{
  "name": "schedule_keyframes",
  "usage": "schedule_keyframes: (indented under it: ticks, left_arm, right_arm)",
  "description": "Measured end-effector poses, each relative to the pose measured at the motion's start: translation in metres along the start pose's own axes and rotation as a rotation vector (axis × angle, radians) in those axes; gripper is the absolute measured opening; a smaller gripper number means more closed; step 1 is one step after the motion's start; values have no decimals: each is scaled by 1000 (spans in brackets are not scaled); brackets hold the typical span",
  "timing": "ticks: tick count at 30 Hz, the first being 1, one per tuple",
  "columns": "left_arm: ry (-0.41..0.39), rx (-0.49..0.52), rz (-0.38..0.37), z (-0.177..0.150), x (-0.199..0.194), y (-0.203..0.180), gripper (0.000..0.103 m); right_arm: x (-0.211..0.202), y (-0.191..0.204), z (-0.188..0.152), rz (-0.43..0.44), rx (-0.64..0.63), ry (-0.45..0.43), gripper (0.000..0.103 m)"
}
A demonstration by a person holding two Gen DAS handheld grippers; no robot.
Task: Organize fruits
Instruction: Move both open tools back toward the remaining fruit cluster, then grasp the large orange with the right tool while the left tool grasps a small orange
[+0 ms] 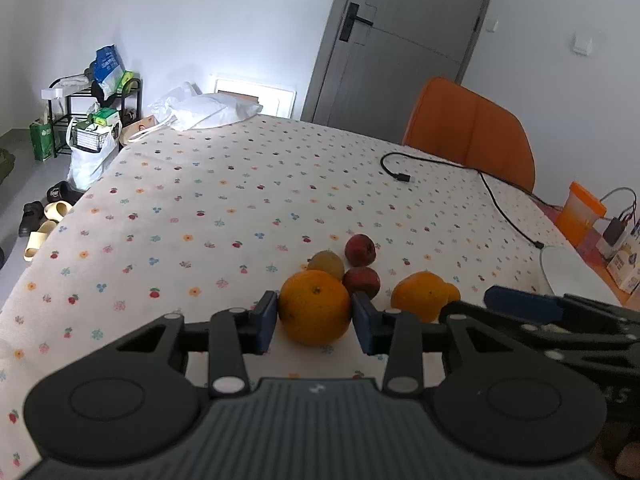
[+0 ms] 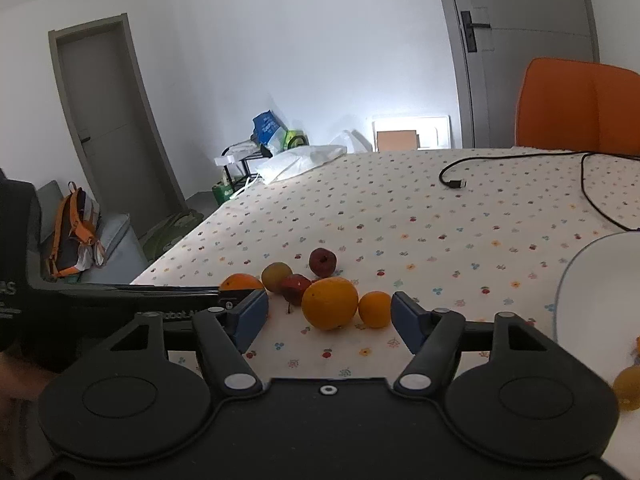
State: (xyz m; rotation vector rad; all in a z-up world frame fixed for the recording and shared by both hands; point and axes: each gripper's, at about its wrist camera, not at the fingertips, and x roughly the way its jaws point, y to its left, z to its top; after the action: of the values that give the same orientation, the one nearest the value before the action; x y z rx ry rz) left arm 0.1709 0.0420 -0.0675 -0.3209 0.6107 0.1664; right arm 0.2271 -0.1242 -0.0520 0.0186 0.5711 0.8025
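Broadly, a table under a white cloth printed with small flowers (image 1: 240, 200) fills both views, with an orange chair (image 1: 472, 132) at its far right and a white round plate (image 2: 592, 300) at the right edge. Near the front lies a loose cluster of fruit. The left gripper (image 1: 314, 316) has its blue pads against both flanks of the large round orange (image 1: 314, 308), apparently clamped on it. The right gripper (image 2: 330, 316) stands with jaws apart, a second large orange (image 2: 330, 303) and a small tangerine (image 2: 375, 309) between them, untouched. Behind sit two dark red apples (image 1: 360, 250) and a yellow-green fruit (image 1: 326, 265). Oranges are firm, fairly heavy and prone to roll, so a hold across the widest middle seems safest; the smaller tangerine looks softer.
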Motion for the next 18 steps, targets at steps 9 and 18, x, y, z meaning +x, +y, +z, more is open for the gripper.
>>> schedule_keyframes:
  ticks: [9, 18]
  left_arm:
    - [-37, -48, 21, 3, -15, 17, 39]
    - [-72, -77, 37, 1, -30, 28, 39]
  right_arm:
    - [14, 5, 8, -3, -45, 36, 62]
    - [28, 16, 10, -19, -113, 51, 57]
